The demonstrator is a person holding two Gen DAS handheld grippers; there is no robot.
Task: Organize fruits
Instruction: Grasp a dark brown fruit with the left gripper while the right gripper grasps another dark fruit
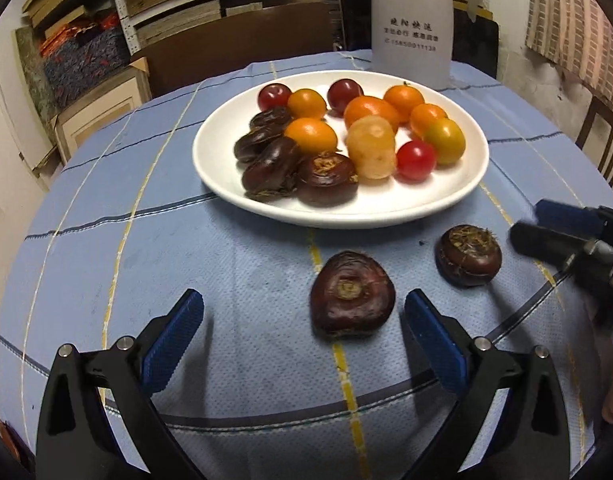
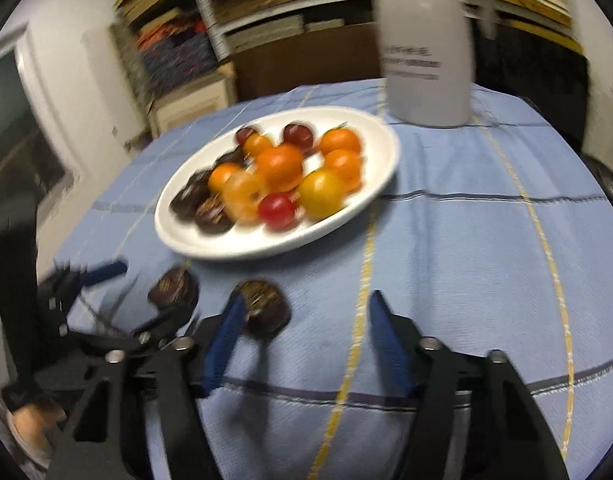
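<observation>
A white plate on the blue cloth holds several oranges, cherry tomatoes, dark water chestnuts and one peeled pale one. Two dark water chestnuts lie on the cloth in front of it: one just ahead of my open, empty left gripper, close to its right finger, and one further right. My right gripper comes in from the right beside that second chestnut. In the blurred right wrist view my right gripper is open and empty, its left finger by a chestnut; the plate lies beyond.
A tall white bottle with printed text stands behind the plate. Shelves with stacked boxes fill the background. A wooden chair stands at the right table edge. The left gripper shows at the left in the right wrist view.
</observation>
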